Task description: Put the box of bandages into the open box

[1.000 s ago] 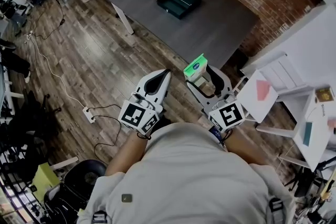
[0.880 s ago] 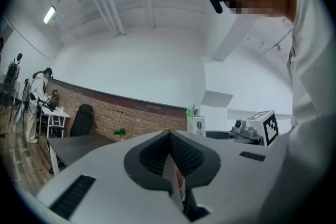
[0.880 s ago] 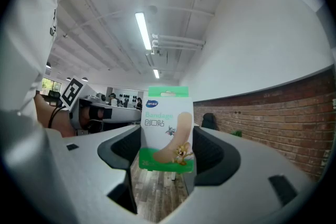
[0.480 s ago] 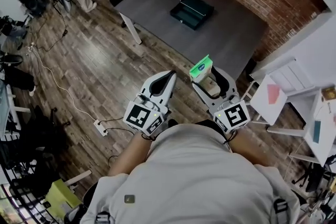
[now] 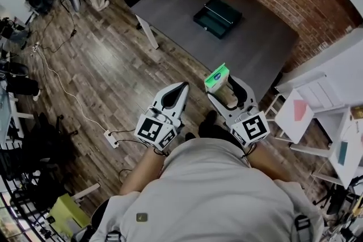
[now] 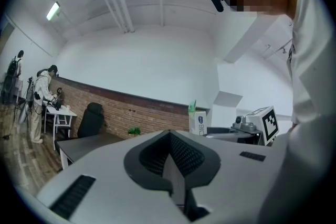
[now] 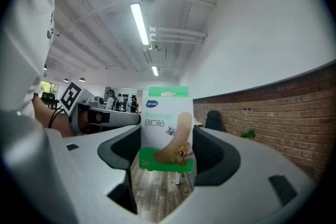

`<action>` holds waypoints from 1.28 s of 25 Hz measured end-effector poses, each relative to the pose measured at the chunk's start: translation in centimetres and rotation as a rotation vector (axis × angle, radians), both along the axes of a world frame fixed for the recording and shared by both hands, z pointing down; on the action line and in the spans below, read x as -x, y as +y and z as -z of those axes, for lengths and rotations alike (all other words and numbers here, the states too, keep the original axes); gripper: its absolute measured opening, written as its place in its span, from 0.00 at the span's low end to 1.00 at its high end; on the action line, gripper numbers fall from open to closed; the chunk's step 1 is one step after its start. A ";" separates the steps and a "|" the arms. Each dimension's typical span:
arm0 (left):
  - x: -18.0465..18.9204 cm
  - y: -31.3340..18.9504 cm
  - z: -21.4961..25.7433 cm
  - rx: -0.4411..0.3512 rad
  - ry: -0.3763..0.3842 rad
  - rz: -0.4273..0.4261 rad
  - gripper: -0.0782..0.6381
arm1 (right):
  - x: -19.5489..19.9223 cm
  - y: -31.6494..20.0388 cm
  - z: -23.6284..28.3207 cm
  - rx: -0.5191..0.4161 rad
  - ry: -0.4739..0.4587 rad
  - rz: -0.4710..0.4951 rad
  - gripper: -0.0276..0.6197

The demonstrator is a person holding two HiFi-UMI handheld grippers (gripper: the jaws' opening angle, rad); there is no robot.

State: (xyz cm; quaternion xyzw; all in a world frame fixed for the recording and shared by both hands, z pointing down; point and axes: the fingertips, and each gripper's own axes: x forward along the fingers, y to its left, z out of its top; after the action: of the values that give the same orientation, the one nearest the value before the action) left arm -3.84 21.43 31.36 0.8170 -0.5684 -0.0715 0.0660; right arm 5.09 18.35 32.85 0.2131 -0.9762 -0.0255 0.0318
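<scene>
Wooden plank floor (image 5: 102,76) runs up to a smooth dark grey table (image 5: 170,3), where the dark, shallow open box (image 5: 219,17) sits well ahead. The right gripper (image 5: 226,83) is clamped on the narrow sides of the glossy cardboard box of bandages (image 5: 216,75), while the left gripper (image 5: 180,89) has its jaws pressed together on nothing. Such a light carton could buckle or slip free if squeezed or swung carelessly.

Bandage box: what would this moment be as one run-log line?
right tongs: shut on bandage box | left tongs: shut, empty | open box: on grey table, ahead
</scene>
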 end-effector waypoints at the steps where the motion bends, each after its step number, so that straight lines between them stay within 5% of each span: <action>1: 0.5 -0.5 -0.2 0.004 0.000 0.005 0.13 | 0.5 -0.7 -0.1 0.002 -0.003 0.004 0.50; 8: 2.1 -6.6 -0.7 0.017 -0.020 0.022 0.13 | 2.3 -6.9 -0.6 0.019 -0.027 0.023 0.50; 18: -1.3 -18.0 -0.4 0.019 -0.038 -0.034 0.13 | -0.2 -17.1 -0.9 0.043 -0.030 0.016 0.50; 32: -0.9 -25.7 -0.9 0.044 -0.038 -0.117 0.13 | 0.0 -23.8 -2.0 0.083 -0.021 -0.053 0.50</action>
State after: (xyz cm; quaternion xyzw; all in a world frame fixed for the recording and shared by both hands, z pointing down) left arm -2.99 -4.26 32.26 0.8485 -0.5221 -0.0394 0.0772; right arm 5.10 -5.42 34.89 0.2377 -0.9707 0.0180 0.0308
